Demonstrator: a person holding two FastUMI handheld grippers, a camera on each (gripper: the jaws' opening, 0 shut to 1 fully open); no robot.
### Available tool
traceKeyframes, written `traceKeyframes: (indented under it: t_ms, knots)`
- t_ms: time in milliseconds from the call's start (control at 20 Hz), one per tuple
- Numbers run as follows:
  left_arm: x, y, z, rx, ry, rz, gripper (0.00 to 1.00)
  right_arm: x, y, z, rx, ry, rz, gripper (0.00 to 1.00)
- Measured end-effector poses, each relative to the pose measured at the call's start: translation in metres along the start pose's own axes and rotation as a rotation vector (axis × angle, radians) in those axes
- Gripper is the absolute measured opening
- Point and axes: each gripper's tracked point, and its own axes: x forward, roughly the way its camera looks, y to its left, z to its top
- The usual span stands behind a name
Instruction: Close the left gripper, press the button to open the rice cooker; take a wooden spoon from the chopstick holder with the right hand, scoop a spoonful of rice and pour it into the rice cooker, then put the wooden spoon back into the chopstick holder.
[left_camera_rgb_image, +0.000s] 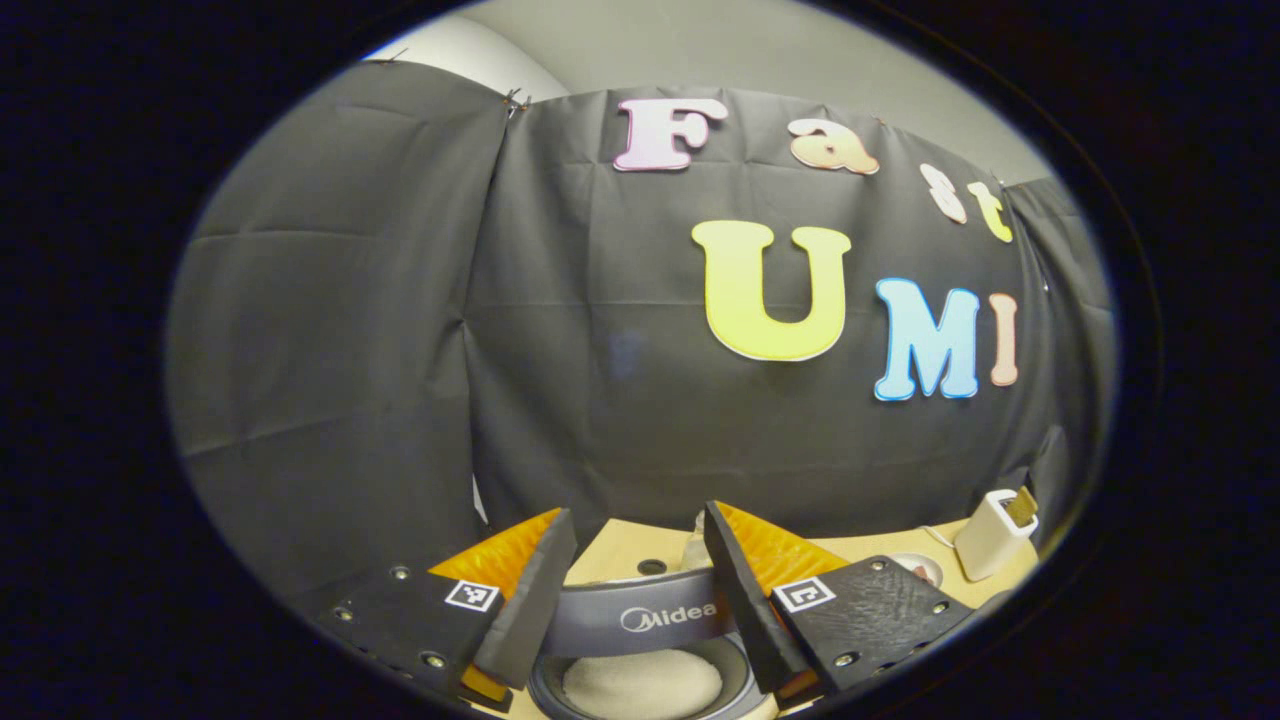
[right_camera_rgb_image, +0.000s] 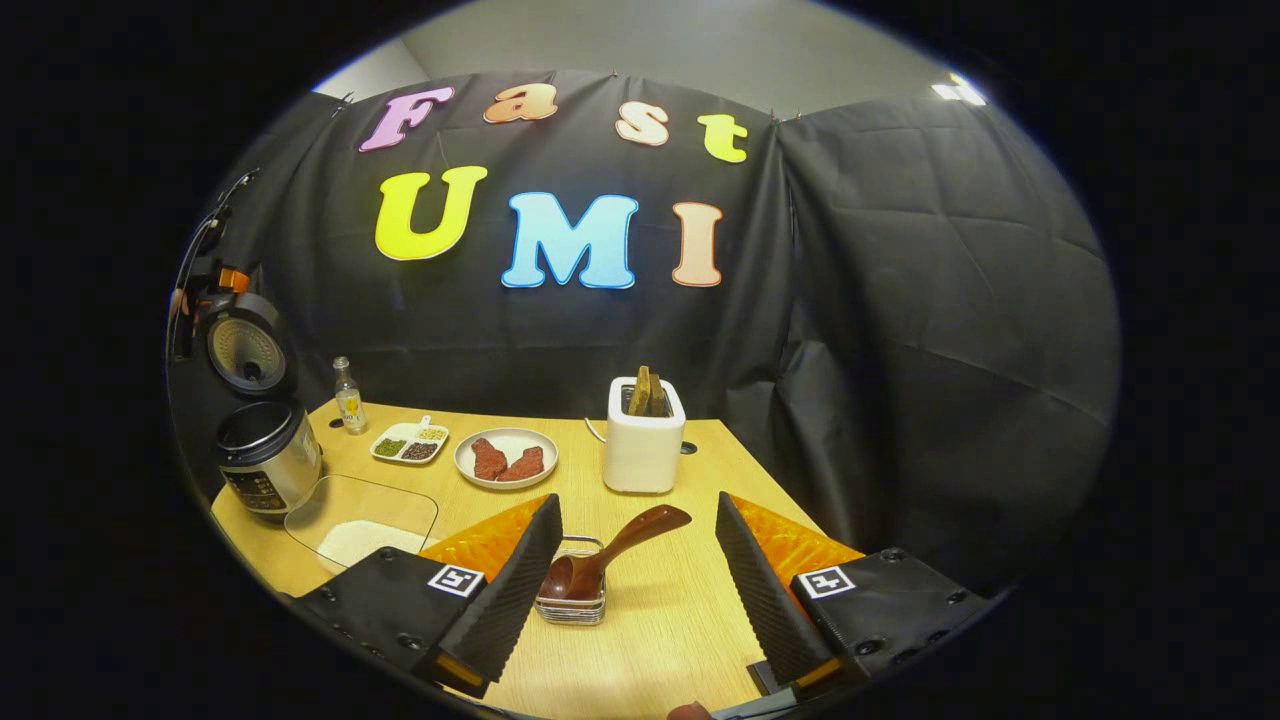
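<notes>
Seemingly near the end, as far as I can judge. Counter (right_camera_rgb_image: 640, 640) first: light wood, carries everything. Rice cooker (right_camera_rgb_image: 268, 455) sits at its far left corner with the lid (right_camera_rgb_image: 245, 343) swung up, so the button press reads as done. In the left gripper view the open pot (left_camera_rgb_image: 640, 680) lies right below the camera, with a pale mound of what looks like rice inside, so the pour looks done too; whether that is one spoonful I cannot tell. A clear tray of rice (right_camera_rgb_image: 362, 525) rests just beside the cooker, nearer the camera. White toaster (right_camera_rgb_image: 644, 448) stands mid-counter, a plate (right_camera_rgb_image: 505, 459) and a small divided dish (right_camera_rgb_image: 409, 443) to its left, a little bottle (right_camera_rgb_image: 348, 395) behind them.

Wooden spoon (right_camera_rgb_image: 612, 550) lies bowl-down in the chopstick holder (right_camera_rgb_image: 572, 598), handle sticking up toward the toaster, so the return step reads as finished.

Right hand-held gripper (right_camera_rgb_image: 640, 590): jaws spread wide, empty, spoon and holder between the fingers in the picture but farther off and untouched. Left hand-held gripper (left_camera_rgb_image: 640, 600): also spread wide, holding nothing, above the cooker rim.

Hard to see: the cooker's button and front panel are too small to make out. The pot is cut off at the bottom edge of the left gripper view. The holder's near side is partly covered by a finger.
</notes>
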Motion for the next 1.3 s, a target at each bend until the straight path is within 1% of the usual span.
traceKeyframes:
  t_ms: [400,650,750,800,850,1000,1050,1300]
  knots:
    - [-0.03,-0.011,-0.035,0.001,0.028,0.009,0.86,0.002,-0.005,-0.01,-0.014,0.017,0.031,0.98]
    - [-0.051,-0.013,-0.064,-0.002,0.061,0.012,0.87,0.003,-0.007,-0.016,-0.009,0.03,0.045,0.98]
    - [-0.057,-0.015,-0.078,0.0,0.077,0.008,0.86,0.004,-0.006,-0.017,-0.013,0.032,0.052,0.98]
    - [-0.061,-0.016,-0.084,-0.002,0.087,0.006,0.82,0.005,-0.006,-0.018,-0.016,0.033,0.055,0.98]
    - [-0.063,-0.017,-0.091,-0.003,0.096,0.003,0.82,0.005,-0.005,-0.018,-0.019,0.034,0.057,0.97]
    - [-0.067,-0.02,-0.109,-0.002,0.12,-0.003,0.82,0.006,-0.003,-0.02,-0.023,0.039,0.066,0.98]
    - [-0.069,-0.02,-0.114,-0.002,0.127,-0.004,0.86,0.006,-0.002,-0.022,-0.026,0.043,0.07,0.98]
    - [-0.07,-0.02,-0.138,0.005,0.156,0.002,0.84,0.007,0.003,-0.024,-0.039,0.05,0.08,0.98]
